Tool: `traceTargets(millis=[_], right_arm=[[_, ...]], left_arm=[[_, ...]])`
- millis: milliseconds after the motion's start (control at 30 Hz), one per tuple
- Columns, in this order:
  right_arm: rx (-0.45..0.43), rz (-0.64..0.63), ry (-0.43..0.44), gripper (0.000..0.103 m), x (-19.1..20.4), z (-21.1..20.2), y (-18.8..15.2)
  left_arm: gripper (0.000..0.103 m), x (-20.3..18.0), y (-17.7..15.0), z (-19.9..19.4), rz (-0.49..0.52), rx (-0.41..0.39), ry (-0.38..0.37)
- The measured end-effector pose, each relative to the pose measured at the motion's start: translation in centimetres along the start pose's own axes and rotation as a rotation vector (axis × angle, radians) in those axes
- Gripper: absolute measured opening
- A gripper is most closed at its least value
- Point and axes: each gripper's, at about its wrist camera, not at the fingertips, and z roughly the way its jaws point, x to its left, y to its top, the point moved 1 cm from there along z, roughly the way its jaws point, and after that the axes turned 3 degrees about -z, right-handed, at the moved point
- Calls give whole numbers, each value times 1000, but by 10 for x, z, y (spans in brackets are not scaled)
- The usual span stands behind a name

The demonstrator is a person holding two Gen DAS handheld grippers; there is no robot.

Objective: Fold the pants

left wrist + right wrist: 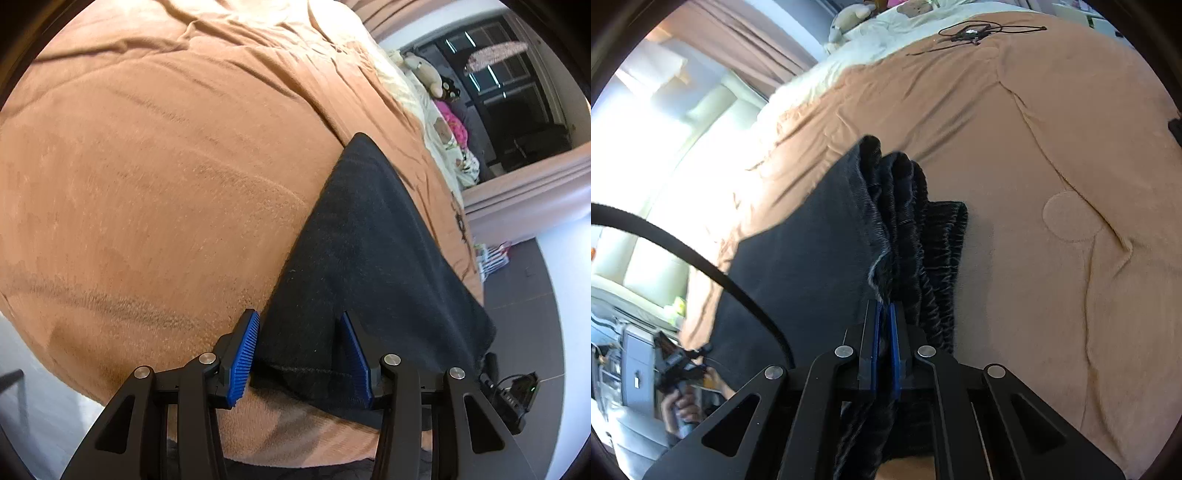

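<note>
Black pants (pixel 369 240) lie folded lengthwise on the orange blanket (pixel 147 184), reaching away toward the bed's right edge. My left gripper (pixel 299 321) stands open at their near end. Its blue pads (pixel 245 354) are apart, with flat cloth lying between them. In the right wrist view the pants (pixel 798 251) show their gathered elastic waistband (pixel 942 258) stacked in layers. My right gripper (pixel 885 308) is shut on a raised fold of the pants beside the waistband, and cloth hangs down between its fingers.
A cream duvet with stuffed toys (pixel 424 70) lies at the head of the bed. Thin black cables (pixel 971 31) rest on the far blanket. A thick black cable (pixel 701 258) crosses at the left. A person's hand (pixel 679 406) holds the other gripper at the lower left.
</note>
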Motion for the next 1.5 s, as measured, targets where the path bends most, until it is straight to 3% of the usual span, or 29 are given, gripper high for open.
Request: traceTargets(millis=[33,67,100,167,433,533,633,700,767,900,1000,1100,1267,1500], right_arm=[[-7,4,7,10,4,0,-3],[-13,5,15,28,5,-5,-6],[-14,5,19,56,4,-3,-9],[-24,-3,35,76,5,-7,-17],[53,-8,20,77,-2,12,-42],[81,-55,13,83,4,16,-49],[120,-99,-45,84,12,30,-50],[165,-101,-85,84,12,40,-50],[188,-96,-96,84,8,50,-52],[177,-113,-90,61,9,49,-50],[171,-125,-65,49,10,44,-48],[149,-136,-67,43,11,39,-43],[130,-97,-66,42,1,39,-39],[106,-35,-77,49,2,20,-48]], left_arm=[[48,2,-1,0,-9,1,-12],[48,3,-1,0,-18,4,-23],[48,5,-1,0,-26,5,-32],[48,6,-2,0,-40,7,-47],[48,7,-5,-1,-48,-8,-55],[48,7,-8,-1,-51,-8,-56],[48,5,-10,0,-44,-16,-51],[30,3,-13,3,-48,-2,-62],[27,2,-14,1,-48,-8,-61],[24,-6,-17,-8,-25,-20,-69],[23,-16,-22,-18,0,-29,-73],[23,-19,-30,-25,14,-27,-89],[23,-5,-41,-16,-7,-3,-72],[38,11,-37,-9,-63,23,-103]])
